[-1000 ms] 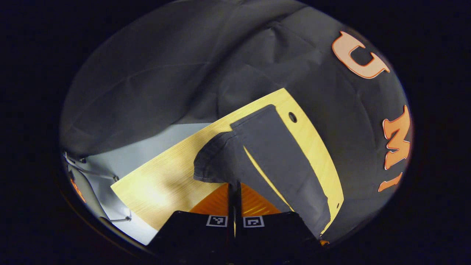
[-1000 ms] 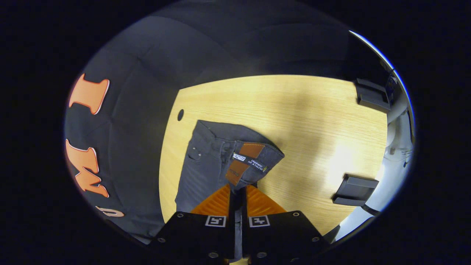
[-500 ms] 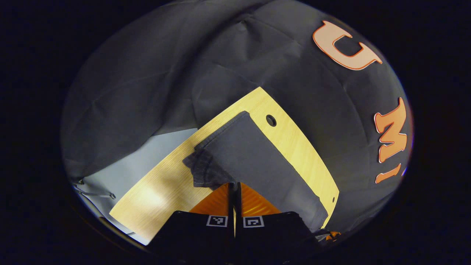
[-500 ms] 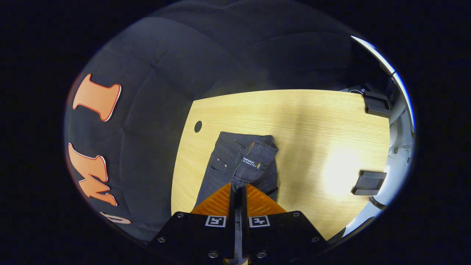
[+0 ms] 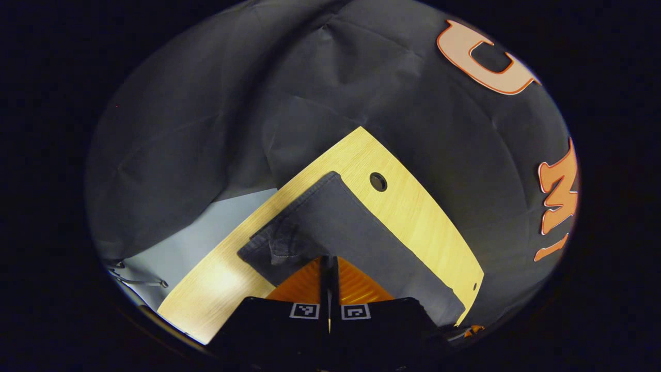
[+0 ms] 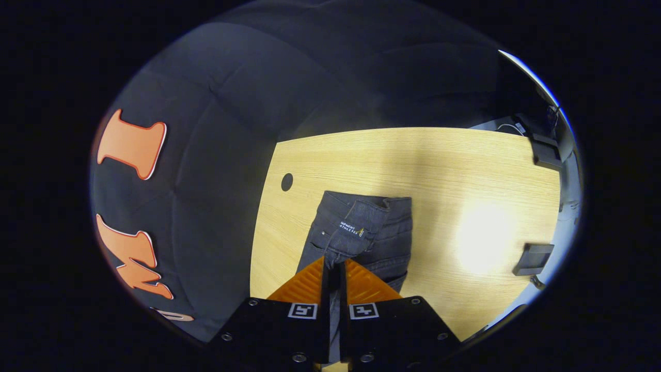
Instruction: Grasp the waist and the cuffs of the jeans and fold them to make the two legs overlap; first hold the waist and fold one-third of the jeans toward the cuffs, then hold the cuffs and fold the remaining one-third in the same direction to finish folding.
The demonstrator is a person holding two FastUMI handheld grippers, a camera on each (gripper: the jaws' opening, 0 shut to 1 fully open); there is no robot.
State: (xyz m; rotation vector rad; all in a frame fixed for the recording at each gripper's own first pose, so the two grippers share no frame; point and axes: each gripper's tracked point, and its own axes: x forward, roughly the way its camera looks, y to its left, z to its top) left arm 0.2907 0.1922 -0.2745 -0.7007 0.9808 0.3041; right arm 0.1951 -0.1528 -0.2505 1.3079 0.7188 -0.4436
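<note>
My left gripper [image 5: 329, 261] has its two fingers pressed together on the cuff end of the jeans [image 5: 341, 227], the dark cloth pinched right at the tips where a crumpled hem with a line of stitching bunches just to the left of them. From there the legs lie flat on the table [image 5: 413, 212], one laid over the other, running up and away toward its far corner. My right gripper [image 6: 333, 266] is likewise clamped, fingers closed on the waist end of the jeans [image 6: 361, 232], with the denim passing down between them. Ahead of these fingers the waistband lies doubled over on the table [image 6: 465, 170], a small printed label showing on the folded-back flap and a rivet beside a pocket seam to the left. The cloth is dark grey denim, matte, with faint ribbing and raised seams. The tabletop is pale wood with a fine straight grain, a bright glare patch to the right of the waist, and a small round hole [image 6: 287, 182] near its edge, just beyond the jeans. Two dark blocky objects [image 6: 533, 257] sit at the table's far right rim, well apart from the jeans.
</note>
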